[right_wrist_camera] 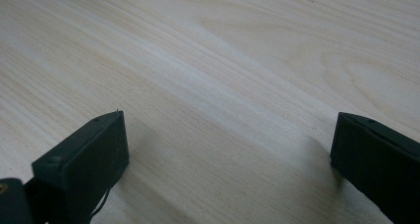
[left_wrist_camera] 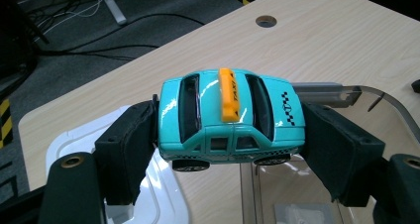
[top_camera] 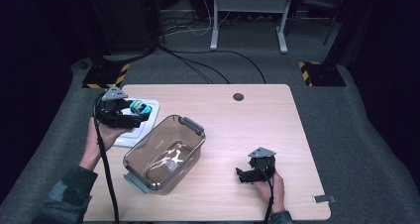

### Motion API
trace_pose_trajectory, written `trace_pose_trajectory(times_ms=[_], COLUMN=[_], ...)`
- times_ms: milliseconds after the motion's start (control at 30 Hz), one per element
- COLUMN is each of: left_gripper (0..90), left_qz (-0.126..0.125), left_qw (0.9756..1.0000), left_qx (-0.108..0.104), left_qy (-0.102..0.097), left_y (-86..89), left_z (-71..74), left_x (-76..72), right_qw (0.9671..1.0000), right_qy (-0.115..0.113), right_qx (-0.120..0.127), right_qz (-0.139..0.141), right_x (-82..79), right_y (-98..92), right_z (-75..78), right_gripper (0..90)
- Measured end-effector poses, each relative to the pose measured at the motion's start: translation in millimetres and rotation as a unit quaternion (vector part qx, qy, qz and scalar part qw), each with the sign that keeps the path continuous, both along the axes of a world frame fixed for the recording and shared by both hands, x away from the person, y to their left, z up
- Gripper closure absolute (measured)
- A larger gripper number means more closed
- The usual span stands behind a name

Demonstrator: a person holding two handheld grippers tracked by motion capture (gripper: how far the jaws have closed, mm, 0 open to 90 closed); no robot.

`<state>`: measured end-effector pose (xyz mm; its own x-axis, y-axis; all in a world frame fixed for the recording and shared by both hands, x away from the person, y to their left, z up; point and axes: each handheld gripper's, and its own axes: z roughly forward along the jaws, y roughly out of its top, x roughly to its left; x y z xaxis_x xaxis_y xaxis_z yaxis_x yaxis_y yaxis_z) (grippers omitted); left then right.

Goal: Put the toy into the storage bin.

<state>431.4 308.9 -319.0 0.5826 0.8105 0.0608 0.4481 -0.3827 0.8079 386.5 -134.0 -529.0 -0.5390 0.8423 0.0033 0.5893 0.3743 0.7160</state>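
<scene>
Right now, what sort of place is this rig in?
Probably a lab or recording studio, not a home: a pale wooden table on grey carpet, black stand bases with yellow-black hazard tape, loose black cables on the floor, dark surroundings.

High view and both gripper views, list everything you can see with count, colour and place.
toy taxi: one, turquoise with an orange roof sign, clamped between the left gripper's fingers, above the white lid and the container's edge
container: one, clear plastic with grey latches, left of the table's middle, something pale lying in the bottom
lid: one, white, at the table's left edge beside the container
table: one, light wood, with a round hole near its far edge
small grey piece: one, at the table's near right corner
left gripper: one, black, shut on the toy taxi
right gripper: one, black, fingers apart over bare table, holding nothing
</scene>
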Motion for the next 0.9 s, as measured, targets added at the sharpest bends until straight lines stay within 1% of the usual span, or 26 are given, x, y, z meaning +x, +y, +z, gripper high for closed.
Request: trace_pose_trajectory(times_ms=[67,167,200,300,467,567,600,633,667,733,800,900], left_gripper=[24.3,24.3,24.3,24.3,24.3,24.3,24.3,24.3,24.3,24.3,24.3,24.3], left_qz=[-0.009,-0.016,-0.016,-0.024,-0.034,-0.042,-0.044,-0.048,-0.047,-0.051,-0.055,-0.060], left_qw=[0.9999,0.9998,0.9998,0.9996,0.9992,0.9988,0.9987,0.9984,0.9984,0.9981,0.9978,0.9971], left_qx=[0.006,0.010,0.010,0.009,0.010,0.013,0.013,0.015,0.013,0.015,0.017,0.024], left_qy=[0.002,0.005,0.005,0.009,0.016,0.023,0.024,0.027,0.028,0.030,0.034,0.041], left_y=[-6.4,-12.4,-12.4,-20.6,-28.5,-36.6,-38.6,-40.2,-42.5,-44.2,-50.2,-55.4], left_z=[0.9,1.7,1.7,1.9,1.4,-1.2,-2.0,-2.3,-3.2,-3.7,-6.6,-9.2], left_x=[3.0,5.6,5.6,9.3,13.1,17.3,18.2,19.0,19.7,20.5,22.9,25.0], right_qw=[1.0000,1.0000,1.0000,1.0000,1.0000,1.0000,1.0000,1.0000,1.0000,1.0000,1.0000,1.0000], right_qy=[-0.001,0.001,-0.001,-0.001,0.000,-0.001,0.002,-0.001,0.002,0.001,0.001,0.001], right_qx=[0.000,0.000,0.000,0.000,-0.001,-0.001,0.000,-0.001,0.000,-0.001,-0.001,0.000], right_qz=[0.000,-0.001,0.000,0.001,0.000,0.000,-0.001,0.000,-0.002,-0.001,-0.001,-0.001], right_x=[0.1,-0.2,0.1,0.1,-0.1,0.1,-0.4,0.1,-0.4,-0.2,-0.4,-0.4], right_y=[-0.1,0.1,-0.1,-0.1,0.0,-0.2,0.1,-0.2,0.1,0.0,0.1,0.2], right_z=[-0.1,0.1,-0.1,0.0,0.0,-0.1,0.2,-0.1,0.2,0.1,0.2,0.1], right_gripper=[0.7,0.8,0.8,0.8,0.8,0.9,0.9,0.9,0.9,0.9,1.0,1.0])
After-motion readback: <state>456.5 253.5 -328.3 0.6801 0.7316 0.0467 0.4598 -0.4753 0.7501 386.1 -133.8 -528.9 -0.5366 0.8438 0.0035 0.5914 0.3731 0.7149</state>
